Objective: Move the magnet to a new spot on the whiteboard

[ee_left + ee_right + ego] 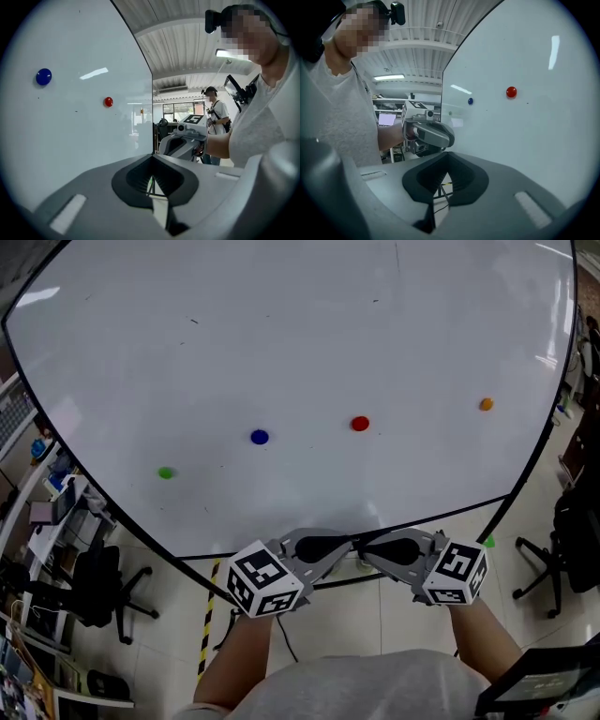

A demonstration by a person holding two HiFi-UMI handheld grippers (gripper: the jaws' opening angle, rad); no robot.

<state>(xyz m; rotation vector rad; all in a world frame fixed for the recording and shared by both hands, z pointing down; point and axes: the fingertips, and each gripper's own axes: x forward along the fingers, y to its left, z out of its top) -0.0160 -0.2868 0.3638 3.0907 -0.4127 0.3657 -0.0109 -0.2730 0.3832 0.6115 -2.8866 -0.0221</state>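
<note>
The whiteboard [281, 343] carries a green magnet [166, 472], a blue magnet [260, 437], a red magnet [360, 424] and an orange magnet [486, 404]. Both grippers hang below the board's lower edge, tips pointing at each other and nearly meeting. My left gripper [345, 546] is shut and holds nothing; its own view shows the blue magnet [43, 76] and the red magnet [108, 101] far up the board. My right gripper [367, 553] is shut and empty too, with the red magnet [511, 92] and the blue magnet [470, 101] well away from it.
Office chairs stand on the floor at the left [98, 587] and at the right [572, 549]. Cluttered desks [42, 521] line the left side. A yellow-black floor tape [206, 624] runs below the board. Another person [216, 117] stands in the background.
</note>
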